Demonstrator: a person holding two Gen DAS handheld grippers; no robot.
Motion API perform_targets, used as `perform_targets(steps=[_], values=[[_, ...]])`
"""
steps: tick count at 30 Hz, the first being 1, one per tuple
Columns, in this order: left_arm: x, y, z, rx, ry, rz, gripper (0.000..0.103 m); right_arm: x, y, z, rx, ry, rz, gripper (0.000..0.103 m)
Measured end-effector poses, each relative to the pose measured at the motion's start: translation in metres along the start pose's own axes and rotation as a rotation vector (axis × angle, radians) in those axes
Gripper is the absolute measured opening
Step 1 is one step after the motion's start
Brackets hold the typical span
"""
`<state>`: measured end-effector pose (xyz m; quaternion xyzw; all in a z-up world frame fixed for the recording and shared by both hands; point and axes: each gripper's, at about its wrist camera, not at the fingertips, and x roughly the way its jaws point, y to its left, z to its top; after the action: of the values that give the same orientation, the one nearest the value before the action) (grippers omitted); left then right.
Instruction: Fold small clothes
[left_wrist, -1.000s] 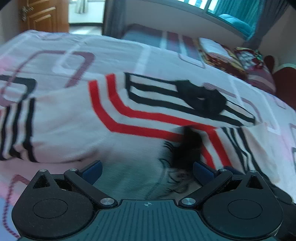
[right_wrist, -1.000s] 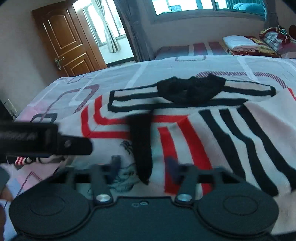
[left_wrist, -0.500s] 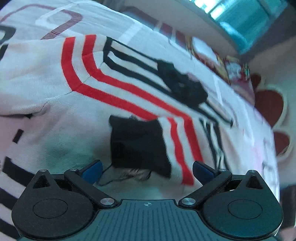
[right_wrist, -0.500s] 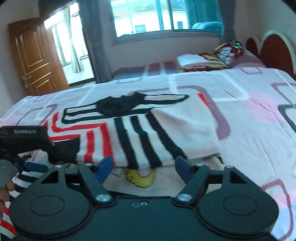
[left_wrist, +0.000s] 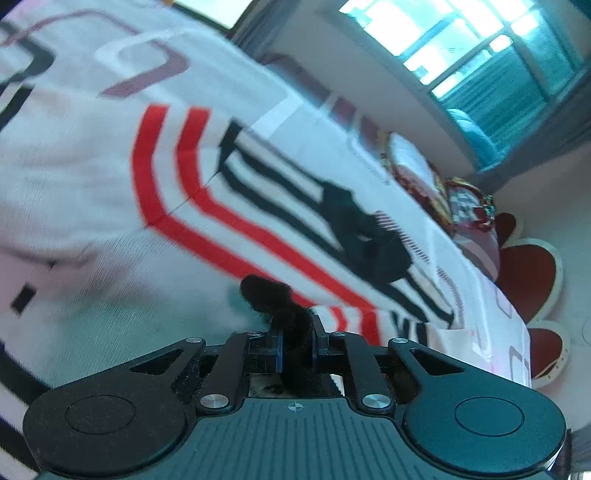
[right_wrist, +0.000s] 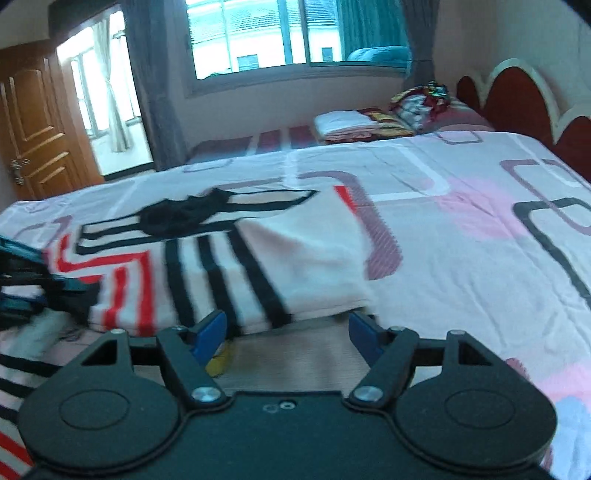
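Observation:
A small white sweater (left_wrist: 92, 206) with red and black stripes and a black collar (left_wrist: 362, 229) lies flat on the bed. My left gripper (left_wrist: 297, 349) is shut on the black cuff (left_wrist: 280, 302) of its right sleeve, which is folded across the chest. In the right wrist view the sweater (right_wrist: 295, 258) lies just ahead with that sleeve folded over it. My right gripper (right_wrist: 288, 328) is open and empty at the sleeve's near edge. The left gripper (right_wrist: 40, 284) shows at the left edge there, on the cuff.
The bed has a pink and white patterned sheet (right_wrist: 461, 229). Folded clothes and pillows (right_wrist: 388, 118) lie at its far end by the red headboard (right_wrist: 524, 96). A wooden door (right_wrist: 33, 136) and window (right_wrist: 266, 37) are behind.
My left gripper has closed on the black sleeve cuff; it was open before. My right gripper let go of the cuff about a second ago and has drawn back, open, to the sleeve's right part.

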<state>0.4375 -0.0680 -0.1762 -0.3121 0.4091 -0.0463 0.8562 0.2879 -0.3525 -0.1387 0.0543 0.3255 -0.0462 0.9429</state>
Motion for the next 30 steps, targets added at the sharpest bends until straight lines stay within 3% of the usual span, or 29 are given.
perform_targets(steps=[6, 9, 11, 14, 16, 17, 20, 23, 27, 30], values=[[-0.008, -0.006, 0.034, 0.025, -0.064, -0.021, 0.01, 0.031, -0.01, 0.0, -0.05, 0.053, -0.105, 0.063], [-0.009, 0.001, 0.054, 0.012, -0.097, -0.002, 0.004, 0.047, -0.009, 0.002, -0.098, 0.062, -0.143, 0.048], [-0.003, 0.004, 0.06, 0.023, -0.113, 0.037, 0.004, 0.054, -0.009, 0.007, -0.103, 0.059, -0.134, 0.046], [0.01, 0.018, 0.058, 0.012, -0.068, 0.08, 0.004, 0.056, -0.006, 0.014, -0.113, 0.043, -0.11, 0.038], [0.009, 0.021, 0.053, 0.049, -0.07, 0.102, 0.004, 0.054, -0.008, 0.015, -0.112, 0.034, -0.107, 0.021], [0.011, 0.019, 0.052, 0.073, -0.071, 0.112, 0.004, 0.054, -0.014, 0.014, -0.098, 0.04, -0.111, 0.018], [0.019, 0.024, 0.044, 0.102, -0.045, 0.16, 0.004, 0.057, -0.037, 0.008, 0.004, 0.08, -0.109, 0.017], [0.0, 0.015, 0.037, 0.183, -0.084, 0.187, 0.004, 0.053, -0.038, 0.003, 0.016, 0.078, -0.106, 0.018], [-0.039, 0.0, 0.048, 0.22, -0.182, 0.154, 0.004, 0.032, -0.043, 0.008, 0.053, 0.072, -0.058, 0.027], [-0.036, -0.019, 0.05, 0.286, -0.154, 0.105, 0.004, 0.014, -0.045, 0.02, 0.077, -0.001, -0.017, 0.029]])
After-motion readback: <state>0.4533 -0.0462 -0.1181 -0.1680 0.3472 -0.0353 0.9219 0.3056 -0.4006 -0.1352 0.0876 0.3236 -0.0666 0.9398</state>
